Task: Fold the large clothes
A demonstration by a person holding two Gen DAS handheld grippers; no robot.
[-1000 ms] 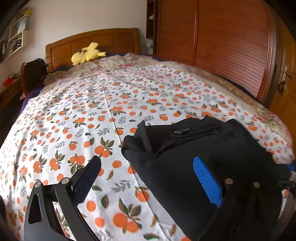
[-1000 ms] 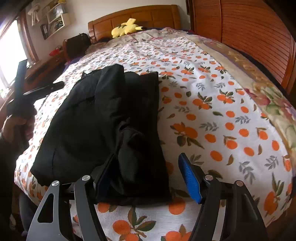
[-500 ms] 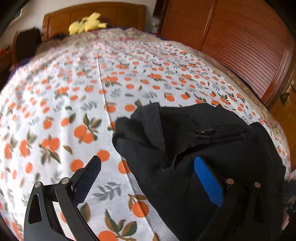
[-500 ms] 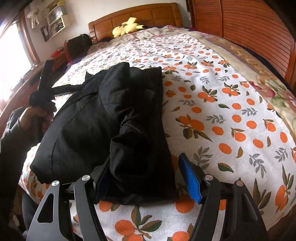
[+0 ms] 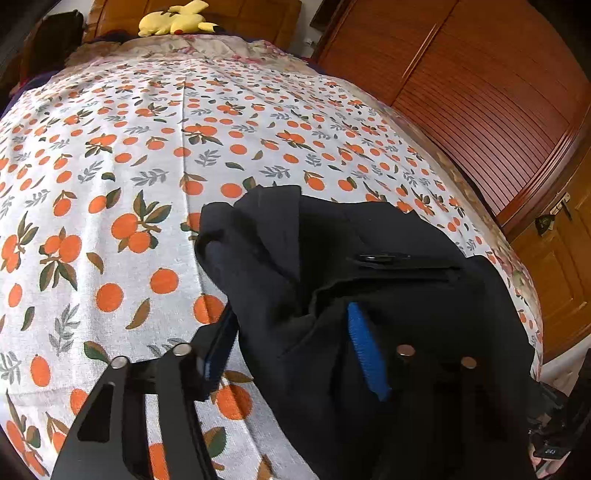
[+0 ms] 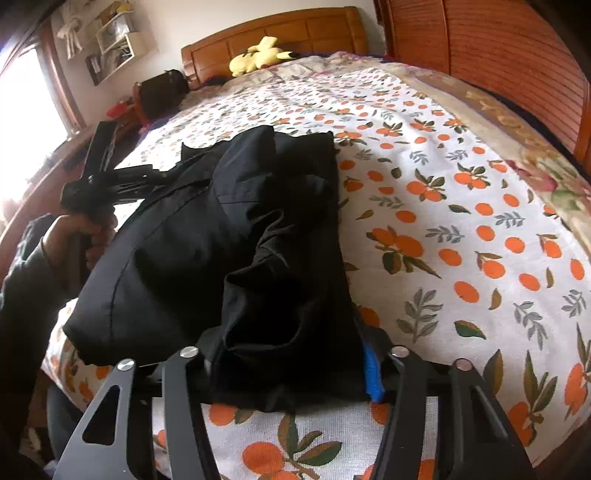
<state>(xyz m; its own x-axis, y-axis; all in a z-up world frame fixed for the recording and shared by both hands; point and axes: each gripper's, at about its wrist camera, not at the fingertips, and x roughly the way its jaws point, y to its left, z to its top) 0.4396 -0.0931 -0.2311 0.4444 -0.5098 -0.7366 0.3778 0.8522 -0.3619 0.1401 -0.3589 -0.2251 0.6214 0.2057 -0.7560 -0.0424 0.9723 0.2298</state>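
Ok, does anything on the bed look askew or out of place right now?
The black garment is bunched rather than flat: rumpled ridges down its middle, uneven far corners, near edge at the bedsheet's edge. Both tongs, left and right, have just been closing with cloth between them. Nothing looks spilled or damaged.

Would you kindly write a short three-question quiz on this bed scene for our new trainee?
1. True or false: the black garment lies on an orange-patterned sheet.
2. What sits by the headboard? A) yellow plush toy B) lamp C) book
3. Which hand-held gripper has garment fabric between its fingers?

Key:
1. True.
2. A, the yellow plush toy.
3. Both: the left hand-held gripper and the right hand-held gripper, whose jaws have just been closing.
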